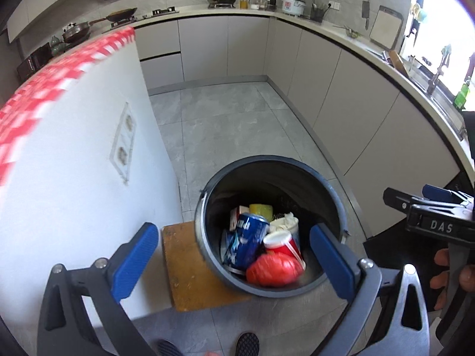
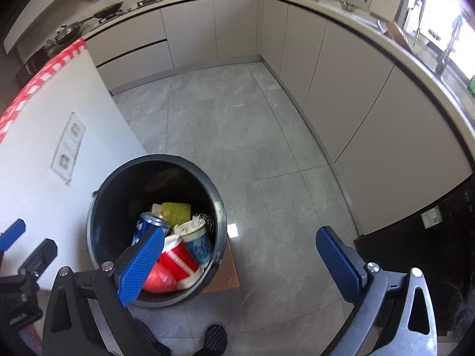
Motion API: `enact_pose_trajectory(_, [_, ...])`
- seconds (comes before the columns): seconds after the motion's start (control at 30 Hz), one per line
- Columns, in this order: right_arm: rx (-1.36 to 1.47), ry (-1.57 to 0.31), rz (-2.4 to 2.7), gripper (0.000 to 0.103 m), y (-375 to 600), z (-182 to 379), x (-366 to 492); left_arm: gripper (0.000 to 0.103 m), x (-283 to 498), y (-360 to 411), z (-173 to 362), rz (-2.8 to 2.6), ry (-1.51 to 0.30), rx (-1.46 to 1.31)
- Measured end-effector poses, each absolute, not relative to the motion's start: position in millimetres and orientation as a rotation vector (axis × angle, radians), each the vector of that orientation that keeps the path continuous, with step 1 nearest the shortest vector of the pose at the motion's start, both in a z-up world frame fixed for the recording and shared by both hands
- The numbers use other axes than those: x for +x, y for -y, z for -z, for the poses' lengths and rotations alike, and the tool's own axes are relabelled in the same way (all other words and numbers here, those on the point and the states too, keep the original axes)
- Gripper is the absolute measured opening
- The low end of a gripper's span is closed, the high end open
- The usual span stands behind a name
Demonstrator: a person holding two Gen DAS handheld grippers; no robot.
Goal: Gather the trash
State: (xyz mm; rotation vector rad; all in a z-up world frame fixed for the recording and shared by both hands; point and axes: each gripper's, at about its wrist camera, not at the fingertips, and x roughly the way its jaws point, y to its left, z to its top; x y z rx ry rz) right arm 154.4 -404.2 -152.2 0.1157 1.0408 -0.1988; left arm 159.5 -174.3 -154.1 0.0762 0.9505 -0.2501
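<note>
1. The trash sits in a dark round bin [image 1: 268,228] standing on a small wooden stool [image 1: 190,270] beside a white tabletop unit with a red-checked cloth [image 1: 59,83].
2. Inside the bin lie a blue can [image 1: 248,238], a red cup [image 1: 282,244], a red plastic bag [image 1: 273,268], a yellow sponge [image 1: 261,209] and a white-filled cup [image 2: 194,233]; the can leans, its long axis tilted toward the rim.
3. The left gripper [image 1: 234,259] has its fingers spread wide with nothing between the pads; the bin lies below and ahead of it.
4. The right gripper [image 2: 237,262] is likewise spread and empty, and the bin lies toward its left finger.
5. No loose trash shows on the floor [image 2: 237,136], so collecting looks about finished; both hands are near the bin, the left more squarely over it.
</note>
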Motion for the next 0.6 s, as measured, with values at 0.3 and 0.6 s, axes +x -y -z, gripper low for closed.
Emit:
enact_pose_trajectory(0.3, [0.084,-0.959,0.14,0.103,359.9,84.2,75.7,0.103,89.6,131.7,85.2,0.224,-0.856,0.076])
enact_pose_trajectory(0.6, [0.026,-0.858,0.024,0.103,288.1,20.7,14.1,0.103,22.3,68.1,42.2,0.133,-0.768,0.021])
